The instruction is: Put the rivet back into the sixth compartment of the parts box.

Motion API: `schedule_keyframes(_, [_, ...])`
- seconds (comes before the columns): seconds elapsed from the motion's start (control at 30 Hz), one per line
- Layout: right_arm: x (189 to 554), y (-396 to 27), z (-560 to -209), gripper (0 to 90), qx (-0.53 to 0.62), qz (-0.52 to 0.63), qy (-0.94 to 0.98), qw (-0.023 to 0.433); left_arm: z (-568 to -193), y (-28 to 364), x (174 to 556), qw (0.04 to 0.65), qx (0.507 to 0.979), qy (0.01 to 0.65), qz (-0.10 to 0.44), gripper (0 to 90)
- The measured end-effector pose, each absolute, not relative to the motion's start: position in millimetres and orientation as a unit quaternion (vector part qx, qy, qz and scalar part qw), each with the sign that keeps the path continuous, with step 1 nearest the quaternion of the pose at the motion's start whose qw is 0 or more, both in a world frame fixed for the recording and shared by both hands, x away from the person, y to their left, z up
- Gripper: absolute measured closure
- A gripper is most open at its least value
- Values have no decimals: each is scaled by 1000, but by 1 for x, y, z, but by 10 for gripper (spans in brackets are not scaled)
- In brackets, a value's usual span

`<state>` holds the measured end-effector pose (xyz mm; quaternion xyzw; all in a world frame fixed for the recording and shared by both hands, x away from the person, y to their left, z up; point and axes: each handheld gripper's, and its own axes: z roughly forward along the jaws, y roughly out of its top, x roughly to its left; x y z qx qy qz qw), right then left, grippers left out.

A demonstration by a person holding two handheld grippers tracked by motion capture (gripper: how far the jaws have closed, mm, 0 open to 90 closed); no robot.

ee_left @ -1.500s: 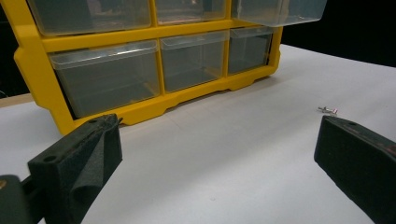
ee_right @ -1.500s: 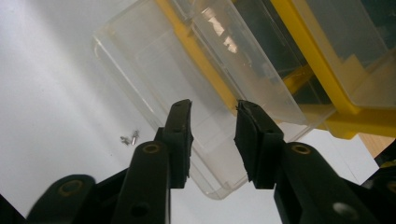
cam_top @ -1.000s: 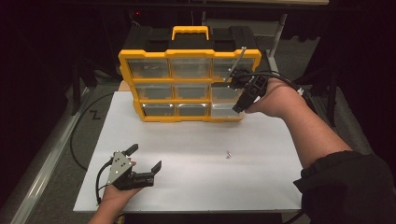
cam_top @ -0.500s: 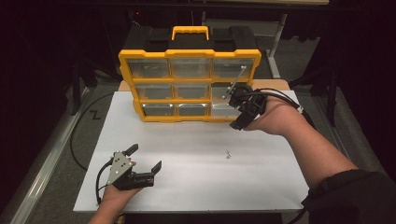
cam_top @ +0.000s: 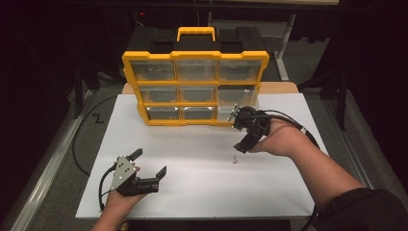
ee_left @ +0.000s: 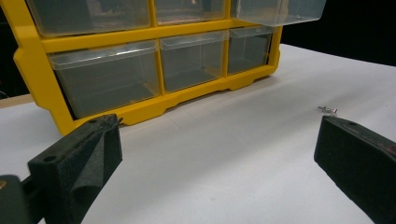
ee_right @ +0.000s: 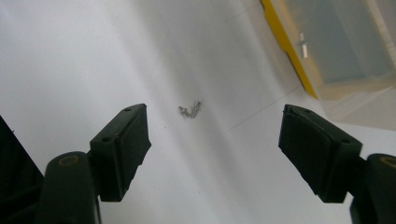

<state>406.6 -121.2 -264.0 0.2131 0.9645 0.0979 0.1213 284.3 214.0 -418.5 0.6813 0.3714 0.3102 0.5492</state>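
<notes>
Two hand-held grippers working over a white table [cam_top: 192,192] in front of a yellow drawer organizer [cam_top: 195,89].

The right gripper [cam_top: 240,132] is hovering with jaws spread wide, empty, just above and beside a few small metal screws [ee_right: 190,110] lying loose on the table, near the organizer's lower right drawers. The left gripper [cam_top: 150,163] is resting at the near left edge, jaws likewise spread and holding nothing, well apart from the screws.

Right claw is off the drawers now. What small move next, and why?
Probably lower the right claw straight onto the small screws and close. Its jaws stand wide open with the screws lying loose on the white board between them, and a drawer is pulled out.
</notes>
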Motion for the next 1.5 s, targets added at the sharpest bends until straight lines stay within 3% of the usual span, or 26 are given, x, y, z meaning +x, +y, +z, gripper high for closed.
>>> schedule_keyframes(0.27, [404,-122,-284,211,212,87,966,122,-418,214,284,549,682,371,310,15])
schedule_keyframes(0.83, [401,-120,-325,227,206,75,970,104,-418,214,284,550,682,370,309,15])
schedule_keyframes(1.17, [400,-121,-351,269,203,76,972,86,-419,214,284,550,683,369,308,15])
schedule_keyframes(1.5, [403,-123,-372,378,195,79,974,79,-419,214,284,550,683,369,308,15])
